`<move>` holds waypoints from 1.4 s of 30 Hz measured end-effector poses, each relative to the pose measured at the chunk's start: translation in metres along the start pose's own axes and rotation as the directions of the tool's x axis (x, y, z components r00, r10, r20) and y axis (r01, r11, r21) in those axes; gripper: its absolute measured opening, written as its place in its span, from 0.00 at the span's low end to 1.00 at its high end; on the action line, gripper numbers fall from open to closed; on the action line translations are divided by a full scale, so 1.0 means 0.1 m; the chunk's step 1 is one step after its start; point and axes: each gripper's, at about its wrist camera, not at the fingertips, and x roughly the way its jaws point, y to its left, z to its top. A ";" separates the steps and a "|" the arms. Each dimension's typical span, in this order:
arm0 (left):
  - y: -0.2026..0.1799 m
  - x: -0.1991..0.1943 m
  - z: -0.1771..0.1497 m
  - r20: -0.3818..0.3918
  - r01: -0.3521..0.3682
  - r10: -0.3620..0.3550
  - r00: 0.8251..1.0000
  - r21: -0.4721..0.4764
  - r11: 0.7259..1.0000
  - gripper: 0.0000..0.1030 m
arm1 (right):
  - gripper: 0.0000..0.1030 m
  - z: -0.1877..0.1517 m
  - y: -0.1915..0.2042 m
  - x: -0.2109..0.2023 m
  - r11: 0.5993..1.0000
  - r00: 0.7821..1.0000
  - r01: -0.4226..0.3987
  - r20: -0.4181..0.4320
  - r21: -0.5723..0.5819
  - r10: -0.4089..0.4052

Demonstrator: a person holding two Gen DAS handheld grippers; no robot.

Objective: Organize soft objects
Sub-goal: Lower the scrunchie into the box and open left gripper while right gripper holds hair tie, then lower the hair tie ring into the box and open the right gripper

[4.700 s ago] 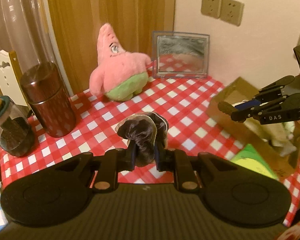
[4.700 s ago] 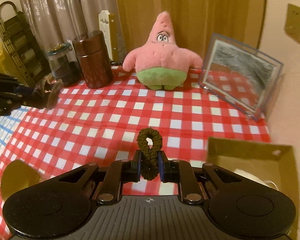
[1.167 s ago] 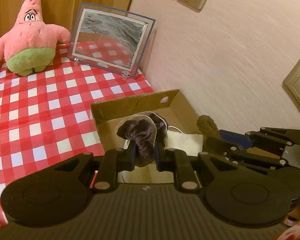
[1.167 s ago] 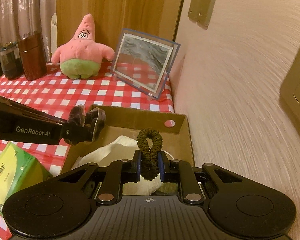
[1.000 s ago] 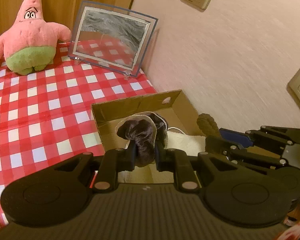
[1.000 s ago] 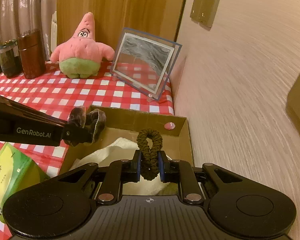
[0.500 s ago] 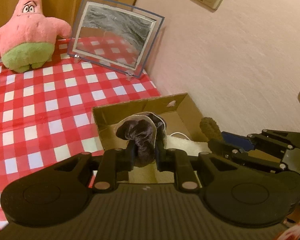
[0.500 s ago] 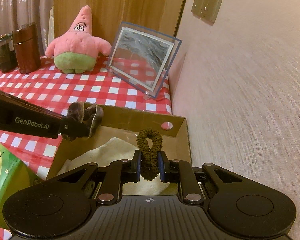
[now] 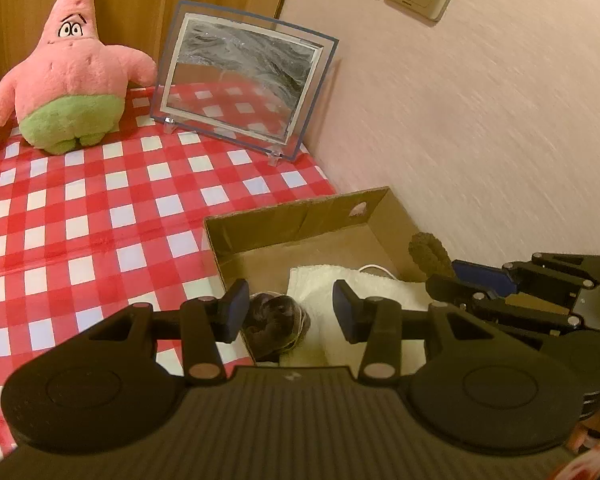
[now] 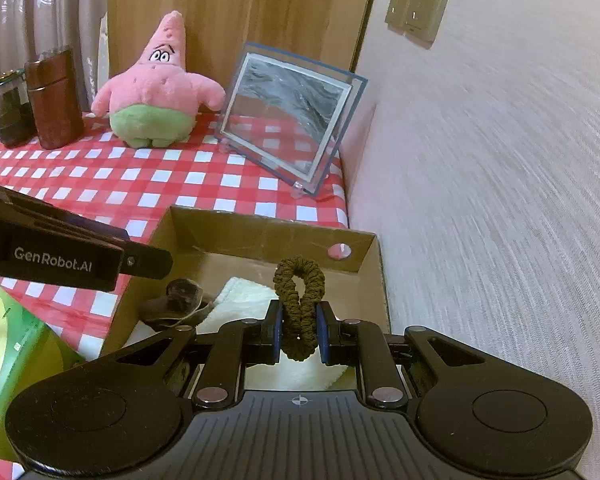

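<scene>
Dark velvet marks the scrunchie (image 9: 278,320) that lies low in the cardboard box (image 9: 300,216), under and between the pads of the left hand-held gripper (image 9: 287,312); its jaws are opening, neither pad touches the fabric, and from the right wrist view the scrunchie (image 10: 176,302) rests against the box's left wall beside a folded white towel (image 10: 240,300). This looks like the release step for the left side, with the item already dropped into the box. The right hand-held gripper (image 10: 299,330) is pinched on an olive-brown hair tie (image 10: 299,300), whose loop stands up above the pads, and it hangs over the towel inside the box. Both grippers point steeply downward into the box, side by side, the left one reaching in over the left wall and the right one nearer the pink wall. The next move probably calls for the right jaws to part so the hair tie falls onto the towel, and for the left gripper to lift clear without snagging the scrunchie. Just left of the box lies a green packet (image 10: 12,360). Farther off on the red-checked tabletop (image 9: 80,208) stand a framed picture (image 9: 244,80) and a pink starfish plush (image 9: 68,80), possibly the next soft thing to gather, then a brown canister (image 10: 54,100) at the far edge.
</scene>
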 end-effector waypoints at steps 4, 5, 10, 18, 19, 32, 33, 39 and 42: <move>-0.04 -0.02 -0.01 0.000 -0.003 0.003 1.000 0.011 1.000 0.40 | 0.17 0.02 0.00 0.00 1.000 1.000 -0.003 0.002 0.002 0.003; -0.04 -0.02 -0.02 0.001 -0.003 0.003 1.000 0.013 1.000 0.40 | 0.17 0.02 0.00 0.00 1.000 1.000 -0.004 0.002 0.003 0.004; -0.05 -0.03 -0.03 0.002 -0.006 0.006 1.000 0.020 1.000 0.40 | 0.17 0.04 0.00 -0.01 1.000 1.000 -0.005 0.006 0.004 0.005; -0.03 -0.05 -0.04 -0.001 -0.010 0.010 1.000 0.024 1.000 0.41 | 0.17 0.06 -0.01 0.00 1.000 1.000 -0.011 0.005 0.017 0.011; -0.02 -0.05 -0.04 -0.001 -0.011 0.011 1.000 0.025 1.000 0.41 | 0.17 0.07 -0.01 0.01 1.000 1.000 -0.012 0.005 0.017 0.012; 0.06 -0.07 -0.01 0.007 -0.027 0.026 1.000 0.030 0.999 0.42 | 0.17 0.12 0.00 0.09 0.999 0.999 -0.045 0.019 0.027 0.044; 0.06 -0.07 -0.01 0.007 -0.026 0.026 1.000 0.031 0.999 0.42 | 0.17 0.13 0.00 0.09 0.998 0.999 -0.047 0.022 0.029 0.047; 0.04 -0.08 -0.01 0.009 -0.025 0.025 1.000 0.038 0.999 0.43 | 0.65 0.11 -0.03 0.04 0.996 0.996 -0.068 0.069 0.054 0.065; 0.03 -0.09 -0.01 0.012 -0.034 0.033 0.999 0.042 0.999 0.43 | 0.65 0.11 -0.02 0.03 0.997 0.996 -0.061 0.061 0.040 0.058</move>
